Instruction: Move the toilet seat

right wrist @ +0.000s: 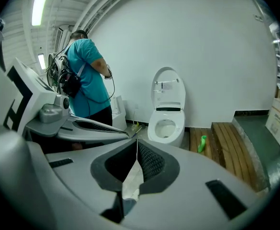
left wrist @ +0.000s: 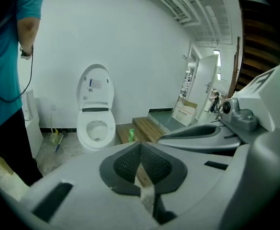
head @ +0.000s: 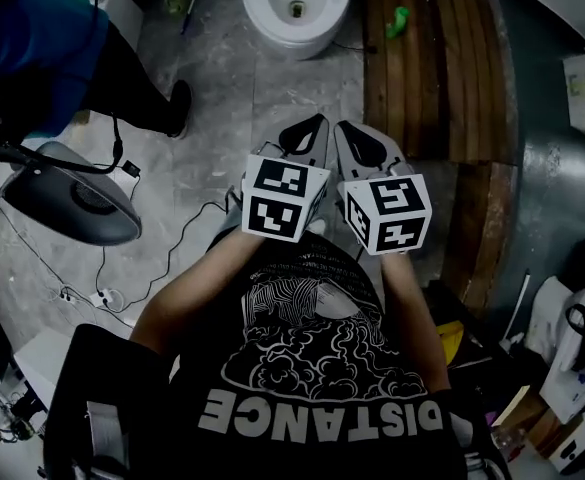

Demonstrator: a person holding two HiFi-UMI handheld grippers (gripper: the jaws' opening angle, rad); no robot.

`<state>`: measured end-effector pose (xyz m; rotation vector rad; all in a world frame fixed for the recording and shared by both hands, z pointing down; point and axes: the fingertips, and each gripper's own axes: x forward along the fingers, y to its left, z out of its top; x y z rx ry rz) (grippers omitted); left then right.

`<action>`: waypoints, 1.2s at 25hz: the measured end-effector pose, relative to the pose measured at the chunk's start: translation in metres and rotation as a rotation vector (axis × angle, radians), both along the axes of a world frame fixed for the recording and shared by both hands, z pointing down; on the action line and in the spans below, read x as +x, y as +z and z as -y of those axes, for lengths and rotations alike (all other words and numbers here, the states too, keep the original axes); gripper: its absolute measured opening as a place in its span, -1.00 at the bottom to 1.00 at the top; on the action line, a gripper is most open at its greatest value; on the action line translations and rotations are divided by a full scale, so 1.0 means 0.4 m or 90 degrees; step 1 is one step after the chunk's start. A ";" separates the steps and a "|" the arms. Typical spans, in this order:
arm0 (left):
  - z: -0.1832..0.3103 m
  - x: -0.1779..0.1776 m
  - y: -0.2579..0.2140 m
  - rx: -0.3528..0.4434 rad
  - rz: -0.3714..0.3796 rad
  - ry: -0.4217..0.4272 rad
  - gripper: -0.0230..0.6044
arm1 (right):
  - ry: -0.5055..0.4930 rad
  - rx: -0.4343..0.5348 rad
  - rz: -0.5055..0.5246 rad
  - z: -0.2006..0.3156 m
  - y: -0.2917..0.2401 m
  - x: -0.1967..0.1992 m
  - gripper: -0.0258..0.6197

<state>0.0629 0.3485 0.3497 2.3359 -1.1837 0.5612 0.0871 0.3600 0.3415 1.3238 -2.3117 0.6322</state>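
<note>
Head view. Task not begun. The toilet (head: 297, 3) stands at the far wall, well apart from both tools. Left tongs (head: 310, 128) and right tongs (head: 354, 138) sit side by side in front of your chest, aimed at it. The tiled floor (head: 222, 98) between you and the bowl is bare. To your right runs the edge of a wooden platform (head: 412, 78) with a green bottle (head: 399, 20) on it. To your left stands a bystander (head: 42, 38), and a cable (head: 177, 253) trails across the floor on that side.

Left gripper view. Left tongs (left wrist: 140, 152) clenched, pads together, nothing between them. The toilet lid (left wrist: 95, 86) stands upright against the wall. The toilet seat (left wrist: 96, 128) appears to lie down on the bowl, untouched. A brush (left wrist: 58, 140) leans near the bowl's left side. A cardboard box (left wrist: 184, 111) sits beyond the platform.

Right gripper view. Right tongs (right wrist: 137, 150) clenched too, and empty. The bowl is dead ahead, with the platform edge just beside it on the right.

Judgement: everything is left to do, namely the approach, opening one pair, gripping the seat rim and swinging it. The straight line in looks open. Mind the platform edge on the right and the cable on the left.
</note>
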 end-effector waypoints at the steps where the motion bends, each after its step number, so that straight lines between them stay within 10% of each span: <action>1: 0.021 -0.007 0.005 -0.004 0.000 0.000 -0.89 | 0.000 -0.005 0.000 0.022 0.005 -0.007 -0.86; 30: 0.426 -0.222 0.111 -0.080 -0.090 -0.036 -0.89 | 0.046 -0.099 0.063 0.424 0.122 -0.200 -0.86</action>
